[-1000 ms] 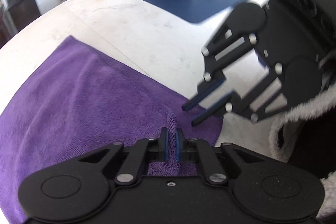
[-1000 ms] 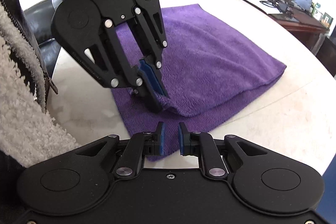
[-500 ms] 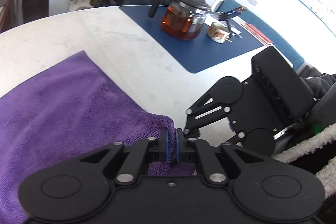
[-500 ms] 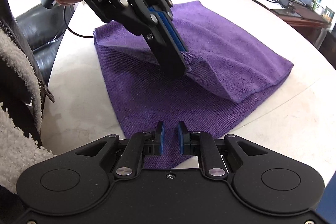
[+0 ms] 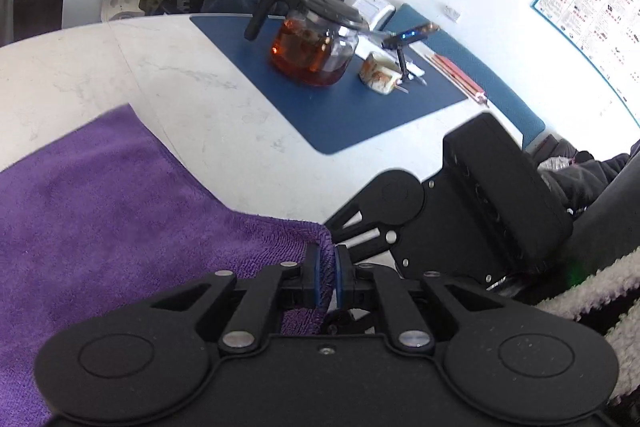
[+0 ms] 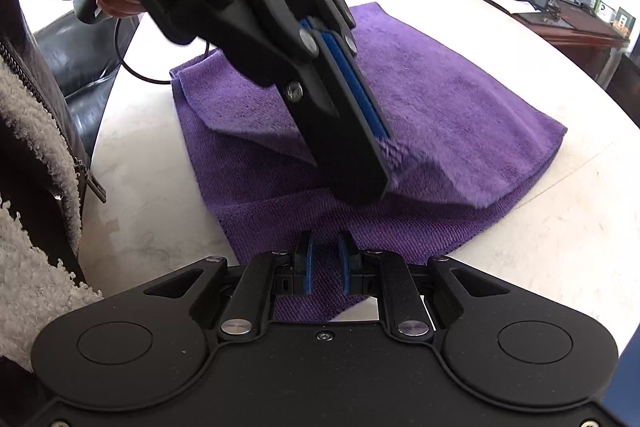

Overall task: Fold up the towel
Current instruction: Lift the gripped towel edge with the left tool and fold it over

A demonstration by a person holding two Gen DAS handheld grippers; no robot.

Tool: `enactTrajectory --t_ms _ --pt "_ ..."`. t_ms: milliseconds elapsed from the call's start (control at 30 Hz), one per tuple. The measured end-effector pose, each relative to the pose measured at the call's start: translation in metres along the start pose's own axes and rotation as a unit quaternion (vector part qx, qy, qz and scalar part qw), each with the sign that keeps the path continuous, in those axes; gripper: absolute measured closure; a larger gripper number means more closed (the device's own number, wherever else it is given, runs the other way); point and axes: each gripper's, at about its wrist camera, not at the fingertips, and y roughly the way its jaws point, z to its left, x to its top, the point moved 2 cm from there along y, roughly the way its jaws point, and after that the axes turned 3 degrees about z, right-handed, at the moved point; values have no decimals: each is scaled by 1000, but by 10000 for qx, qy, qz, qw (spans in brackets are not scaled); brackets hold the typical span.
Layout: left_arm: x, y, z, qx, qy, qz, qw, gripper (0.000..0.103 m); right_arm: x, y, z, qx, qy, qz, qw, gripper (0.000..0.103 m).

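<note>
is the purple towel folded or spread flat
Folded once: the towel lies in two layers, and the left tongs hold the top layer's corner lifted.

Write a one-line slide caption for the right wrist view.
Left gripper lifts the purple towel's top layer by a pinched edge while the right gripper, jaws apart, straddles the lower layer's near edge.

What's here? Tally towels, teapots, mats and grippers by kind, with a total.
Towels: 1, the purple towel
Teapots: 1, the glass teapot
Mats: 1, the blue mat
Grippers: 2, left gripper and right gripper
Total: 5
</note>
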Motion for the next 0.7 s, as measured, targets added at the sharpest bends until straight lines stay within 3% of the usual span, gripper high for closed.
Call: enactTrajectory --t_ms 100,267,500,700 --pt "4 -9 1 -196 -139 -213 9995 97 1 0 -1 -3 -3 7 10000 90" --pt "-13 17 6 -254 -215 226 9992 96 0 -1 0 -3 -14 28 10000 90" --pt "-30 30 21 -321 -504 363 9976 96 -1 -8 1 -159 127 99 9997 85" --pt "-40 37 26 -380 -563 502 9964 96 -15 -27 5 47 476 178 9987 85"
